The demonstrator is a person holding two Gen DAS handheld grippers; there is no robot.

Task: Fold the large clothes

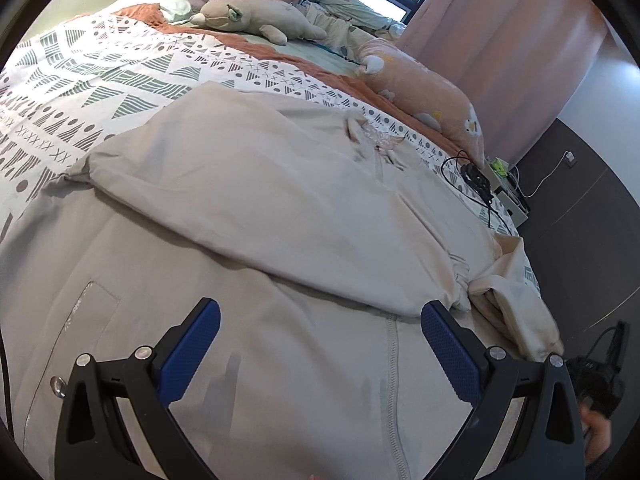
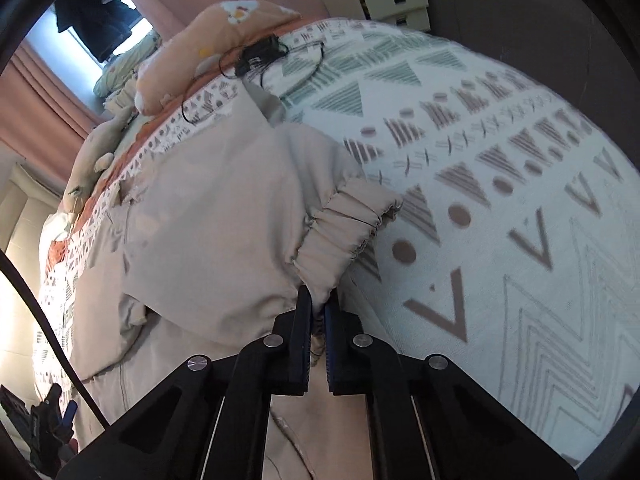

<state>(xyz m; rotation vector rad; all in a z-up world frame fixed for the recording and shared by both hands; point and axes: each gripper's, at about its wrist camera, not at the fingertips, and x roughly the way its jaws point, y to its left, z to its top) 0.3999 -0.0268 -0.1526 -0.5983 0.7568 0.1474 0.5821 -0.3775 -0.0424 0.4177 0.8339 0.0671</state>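
Nearest in the right wrist view, right gripper (image 2: pixel 319 306) clamped tight on the gathered elastic cuff (image 2: pixel 352 220) of a beige jacket (image 2: pixel 208 208), cloth pinched between the pads. In the left wrist view, left gripper (image 1: pixel 320 320) spread wide, nothing between the blue pads (image 1: pixel 188 354), hovering just above the jacket's front near the zipper (image 1: pixel 394 364). Beyond that, one sleeve (image 1: pixel 256 184) already laid slantwise across the chest, so first fold apparently done. Opposite sleeve, the one in the right gripper's hold, not yet brought over; judged next to be carried across, then the body folded up from the hem. Roughly a third of the way through, as a guess. Jacket spread flat on a patterned duvet (image 1: pixel 80 76), filling most of the near bed. Farther off, a black cable (image 1: pixel 476 184) by the bed's edge, a grey plush toy (image 1: pixel 256 16), an orange pillow (image 1: pixel 424 84), pink curtains (image 1: pixel 500 32) behind.
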